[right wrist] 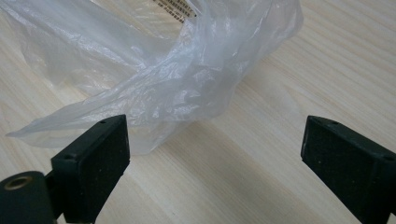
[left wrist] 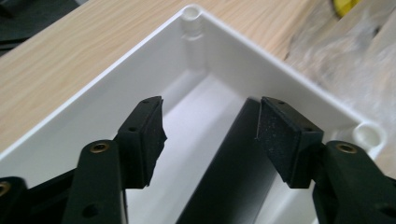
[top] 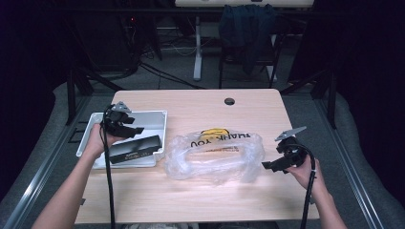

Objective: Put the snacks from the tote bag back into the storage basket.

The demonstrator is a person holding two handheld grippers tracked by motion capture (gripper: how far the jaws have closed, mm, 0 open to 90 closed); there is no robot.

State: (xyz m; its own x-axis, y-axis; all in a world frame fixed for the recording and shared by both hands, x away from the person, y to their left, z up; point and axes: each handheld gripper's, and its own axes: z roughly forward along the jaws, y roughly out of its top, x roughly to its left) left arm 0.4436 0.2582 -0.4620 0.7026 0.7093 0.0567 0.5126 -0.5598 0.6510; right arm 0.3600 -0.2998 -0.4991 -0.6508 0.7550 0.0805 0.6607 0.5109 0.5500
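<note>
A crumpled clear plastic bag with "THANK YOU" print and a yellow mark lies in the middle of the wooden table. A white tray at the left holds a long black box. My left gripper hovers over the tray, open, its jaws apart above the black box inside the tray's corner. My right gripper is open just right of the bag; in the right gripper view the bag's edge lies ahead of the wide-spread jaws, untouched.
The table has a round cable hole near its far edge. Beyond it stands a chair with a dark garment and a desk leg. Bare wood lies in front of the bag.
</note>
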